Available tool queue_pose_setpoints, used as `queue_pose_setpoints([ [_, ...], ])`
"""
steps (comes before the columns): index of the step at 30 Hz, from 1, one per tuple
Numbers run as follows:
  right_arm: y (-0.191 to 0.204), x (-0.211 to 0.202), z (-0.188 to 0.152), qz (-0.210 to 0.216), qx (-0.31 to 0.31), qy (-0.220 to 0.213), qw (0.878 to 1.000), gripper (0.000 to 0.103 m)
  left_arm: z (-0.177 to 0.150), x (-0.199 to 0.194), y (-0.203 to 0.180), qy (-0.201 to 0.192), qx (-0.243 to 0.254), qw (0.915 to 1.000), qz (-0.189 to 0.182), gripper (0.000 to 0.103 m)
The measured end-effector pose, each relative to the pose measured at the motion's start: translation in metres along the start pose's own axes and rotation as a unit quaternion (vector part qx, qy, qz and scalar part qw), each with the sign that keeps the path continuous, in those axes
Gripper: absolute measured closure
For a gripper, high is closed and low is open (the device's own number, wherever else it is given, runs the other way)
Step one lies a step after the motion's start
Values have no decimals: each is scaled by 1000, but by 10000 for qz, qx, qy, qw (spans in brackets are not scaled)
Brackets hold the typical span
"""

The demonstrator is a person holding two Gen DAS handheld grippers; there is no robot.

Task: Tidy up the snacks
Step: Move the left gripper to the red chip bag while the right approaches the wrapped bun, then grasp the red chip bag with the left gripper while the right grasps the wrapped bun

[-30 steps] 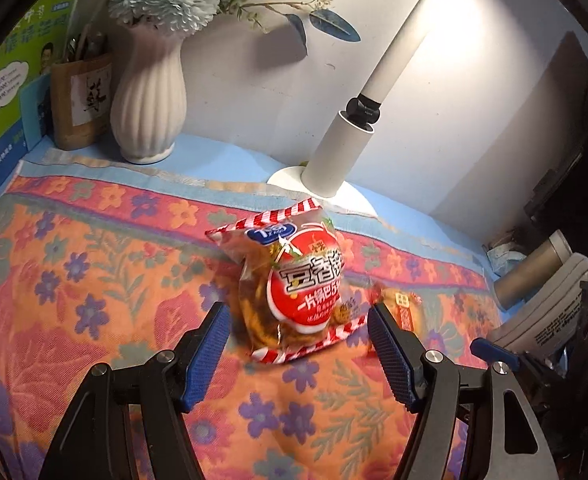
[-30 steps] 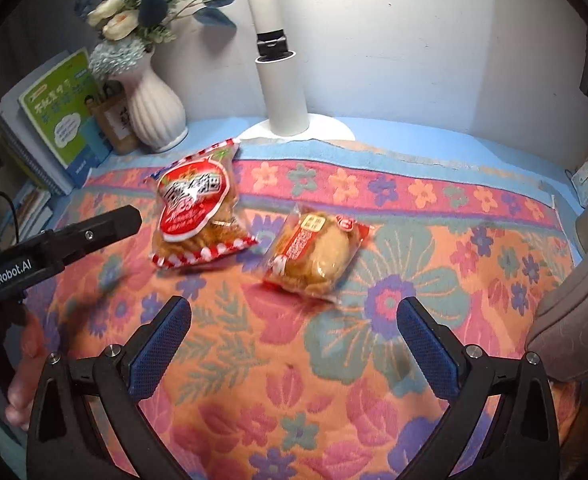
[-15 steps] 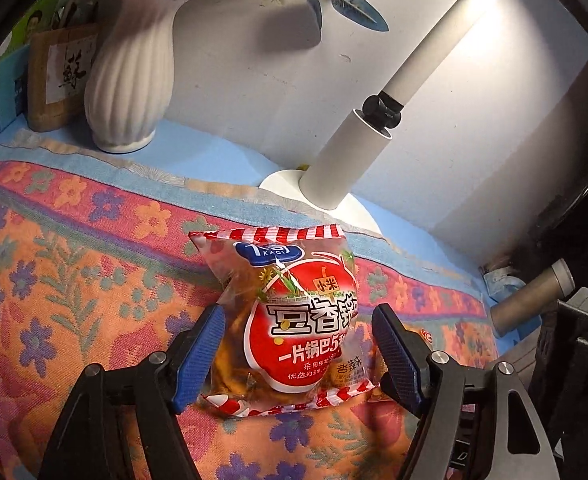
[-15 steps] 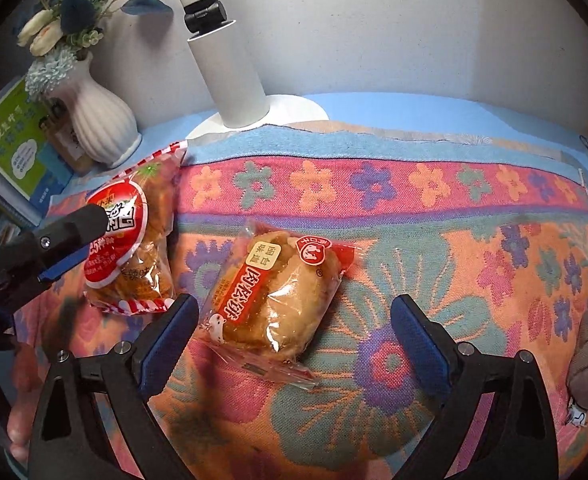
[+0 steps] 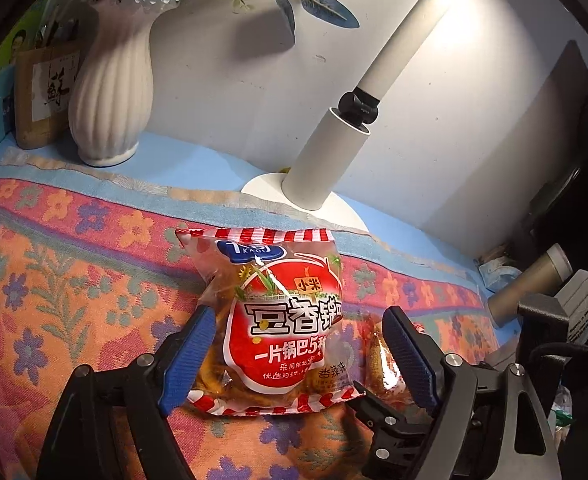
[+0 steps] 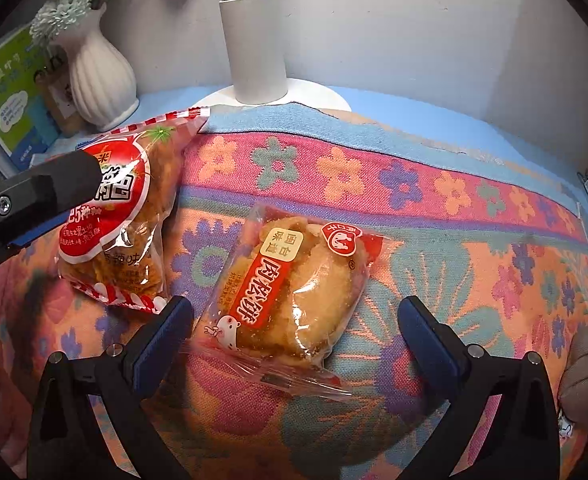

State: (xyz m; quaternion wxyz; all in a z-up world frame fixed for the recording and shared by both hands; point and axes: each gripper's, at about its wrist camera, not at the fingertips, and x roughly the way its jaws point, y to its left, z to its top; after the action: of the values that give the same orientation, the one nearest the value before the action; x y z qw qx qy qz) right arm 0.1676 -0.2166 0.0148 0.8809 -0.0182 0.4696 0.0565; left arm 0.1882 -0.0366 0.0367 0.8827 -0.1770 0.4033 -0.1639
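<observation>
The left gripper (image 5: 298, 356) is seen with its blue-padded jaws opening around the red-and-white striped bag of rice crisps (image 5: 282, 328); the left pad lies against the bag's edge, while the right pad stands just clear. The right gripper (image 6: 294, 332) is held at full spread, its jaws widening, with the clear-wrapped golden pastry (image 6: 294, 292) between them, untouched. Both snacks lie on the orange flowered cloth (image 6: 434, 216), the bag at ten o'clock from the pastry. In the left view the pastry is mostly hidden behind the bag and the right finger. The white ribbed vase (image 5: 110, 92) and white cylindrical lamp (image 5: 330, 160) are cut off above. Compared with a second ago, both grippers have been brought closer to their snacks.
</observation>
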Motion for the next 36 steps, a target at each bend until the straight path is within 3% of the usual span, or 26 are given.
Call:
queue_pose_setpoints([
  [8, -2, -1, 1, 147, 30, -14, 9999, 0, -4, 9, -6, -15, 254, 9989, 405, 20],
  [13, 5, -1, -2, -117, -223, 57, 9997, 0, -4, 7, -3, -20, 206, 9989, 413, 20],
  [23, -5, -12, 1, 145, 56, -156, 9998, 2, -7, 4, -8, -72, 334, 9986, 416, 20],
  [28, -6, -11, 4, 153, 114, -175, 9997, 7, -9, 8, -10, -43, 472, 9966, 678, 21],
  [31, -3, -13, 3, 5, 61, -223, 9997, 21, -10, 11, -13, -50, 622, 9937, 928, 36],
  [32, -1, -14, 2, -42, 19, -243, 9997, 32, -10, 10, -14, -83, 678, 9933, 932, 39],
  [36, 4, -18, 0, -178, -122, -311, 9993, 35, -13, -2, -23, -355, 966, 9894, 1021, 63],
])
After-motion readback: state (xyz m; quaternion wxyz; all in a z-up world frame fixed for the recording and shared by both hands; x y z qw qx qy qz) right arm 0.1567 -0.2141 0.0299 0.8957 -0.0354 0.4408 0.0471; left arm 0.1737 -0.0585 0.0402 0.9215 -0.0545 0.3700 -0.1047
